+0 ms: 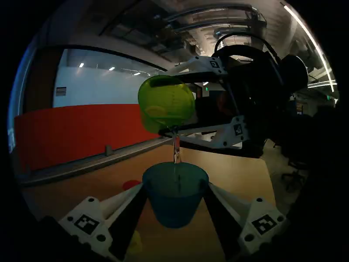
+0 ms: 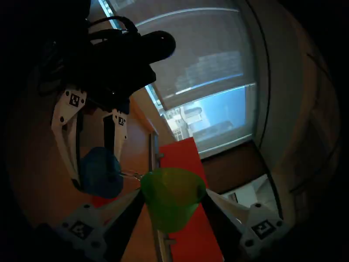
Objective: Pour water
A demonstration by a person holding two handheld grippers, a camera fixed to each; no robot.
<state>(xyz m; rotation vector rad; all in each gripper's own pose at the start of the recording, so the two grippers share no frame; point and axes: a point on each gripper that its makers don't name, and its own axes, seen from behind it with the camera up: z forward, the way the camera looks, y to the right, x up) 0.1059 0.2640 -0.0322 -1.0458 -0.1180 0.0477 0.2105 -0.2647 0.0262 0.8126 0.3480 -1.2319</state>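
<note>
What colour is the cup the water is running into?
The receiving cup is translucent blue, clearest in the left gripper view.

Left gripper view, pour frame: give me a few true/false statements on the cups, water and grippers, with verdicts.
1. The green cup is tipped above the blue cup. True.
2. A stream of water runs from one cup toward the other. True.
3. The left gripper is open and empty. False: it is shut on the blue cup.
4. The right gripper holds a red cup. False: it grips the green cup.
</note>
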